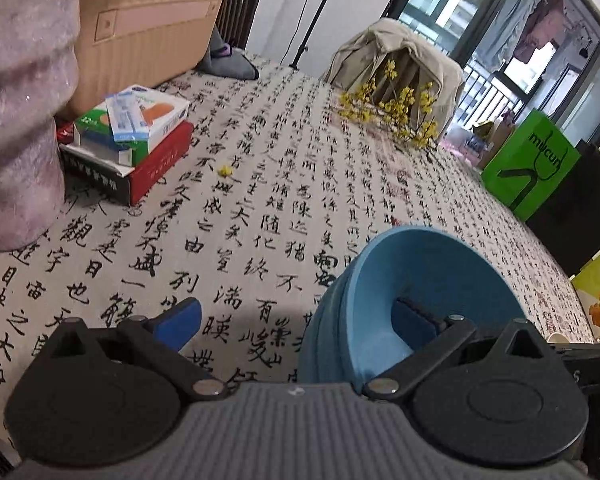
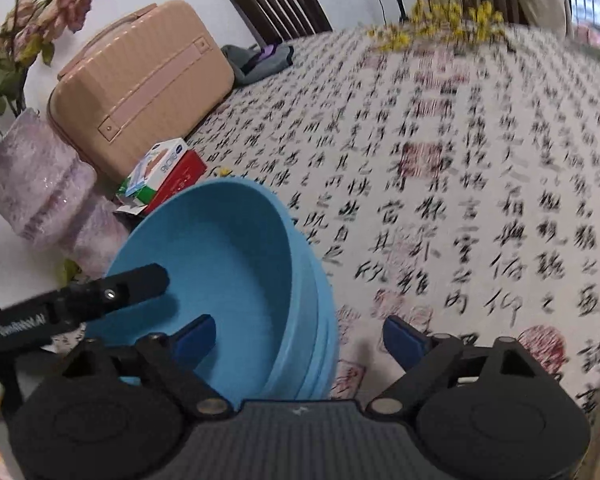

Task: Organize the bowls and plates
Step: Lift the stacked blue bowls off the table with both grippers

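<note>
A stack of nested matte blue bowls (image 2: 220, 264) stands on the table covered with a cream cloth printed in black calligraphy (image 1: 260, 184), near its front edge. Both hand-held grippers straddle the stack's rim from opposite sides, probably so the whole stack can be lifted level as one piece rather than bowl by bowl.

The left gripper (image 1: 300, 320) has one blue-padded finger inside the top bowl and the other out over the cloth; its jaws stand wide apart, no pad pressing on the wall. The right gripper (image 2: 296, 340) mirrors this, one pad inside the bowl, one outside; its jaws are also spread, with the rim between them but not pinched.

The peach hard-shell case (image 2: 140, 92), the pile of small cartons on a red box (image 1: 136, 140) and the spray of yellow flowers (image 1: 396, 108) lie well apart from the stack, leaving open cloth where the bowls could be set.
</note>
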`<action>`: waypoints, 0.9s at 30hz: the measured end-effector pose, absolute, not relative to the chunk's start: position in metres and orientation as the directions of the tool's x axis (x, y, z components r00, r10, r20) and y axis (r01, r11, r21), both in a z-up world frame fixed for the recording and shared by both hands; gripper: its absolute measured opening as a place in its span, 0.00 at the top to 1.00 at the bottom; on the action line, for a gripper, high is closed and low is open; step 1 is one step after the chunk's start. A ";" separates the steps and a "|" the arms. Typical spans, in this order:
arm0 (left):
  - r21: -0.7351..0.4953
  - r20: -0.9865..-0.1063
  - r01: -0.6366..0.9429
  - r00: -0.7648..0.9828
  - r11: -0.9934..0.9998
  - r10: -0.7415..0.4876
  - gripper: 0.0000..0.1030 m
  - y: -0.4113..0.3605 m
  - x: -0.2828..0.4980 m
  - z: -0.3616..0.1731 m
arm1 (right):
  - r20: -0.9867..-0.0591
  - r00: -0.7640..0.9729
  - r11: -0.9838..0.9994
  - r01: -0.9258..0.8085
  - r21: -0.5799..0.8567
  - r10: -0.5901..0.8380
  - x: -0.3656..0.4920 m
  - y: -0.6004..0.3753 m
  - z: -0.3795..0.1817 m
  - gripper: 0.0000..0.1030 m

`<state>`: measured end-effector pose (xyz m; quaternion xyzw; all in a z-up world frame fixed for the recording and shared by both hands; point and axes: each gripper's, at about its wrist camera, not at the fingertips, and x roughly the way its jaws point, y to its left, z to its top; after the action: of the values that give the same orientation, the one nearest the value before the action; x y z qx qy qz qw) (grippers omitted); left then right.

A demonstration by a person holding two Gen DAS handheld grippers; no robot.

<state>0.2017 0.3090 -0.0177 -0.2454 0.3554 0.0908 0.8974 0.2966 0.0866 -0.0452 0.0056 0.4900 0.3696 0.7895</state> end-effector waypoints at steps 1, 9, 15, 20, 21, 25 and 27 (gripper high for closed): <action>-0.372 -0.687 -0.338 0.726 0.864 -0.011 0.00 0.308 0.202 -0.018 | -0.772 0.240 0.729 -0.570 0.379 0.589 0.298 0.087 -0.046 0.18; -0.385 -0.702 -0.333 0.711 0.861 -0.039 0.07 0.304 0.203 -0.021 | -0.777 0.211 0.733 -0.542 0.412 0.593 0.299 0.090 -0.052 0.35; -0.388 -0.729 -0.344 0.682 0.855 -0.057 0.22 0.303 0.206 -0.026 | -0.791 0.189 0.731 -0.547 0.407 0.582 0.297 0.098 -0.056 0.45; -0.387 -0.739 -0.333 0.670 0.859 -0.073 0.31 0.297 0.204 -0.030 | -0.790 0.193 0.736 -0.537 0.411 0.582 0.297 0.099 -0.057 0.45; -0.389 -0.739 -0.331 0.670 0.860 -0.076 0.33 0.296 0.204 -0.030 | -0.790 0.192 0.737 -0.534 0.414 0.583 0.297 0.097 -0.058 0.45; -0.396 -0.737 -0.324 0.670 0.859 -0.087 0.38 0.294 0.203 -0.030 | -0.788 0.187 0.739 -0.520 0.428 0.587 0.298 0.094 -0.057 0.47; -0.396 -0.736 -0.322 0.671 0.860 -0.088 0.42 0.293 0.204 -0.030 | -0.786 0.185 0.739 -0.514 0.434 0.590 0.298 0.091 -0.057 0.47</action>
<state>0.2042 0.2925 -0.0299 -0.2562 0.3998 0.0667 0.8775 0.2975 0.0910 -0.0569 0.0359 0.5278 0.3591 0.7689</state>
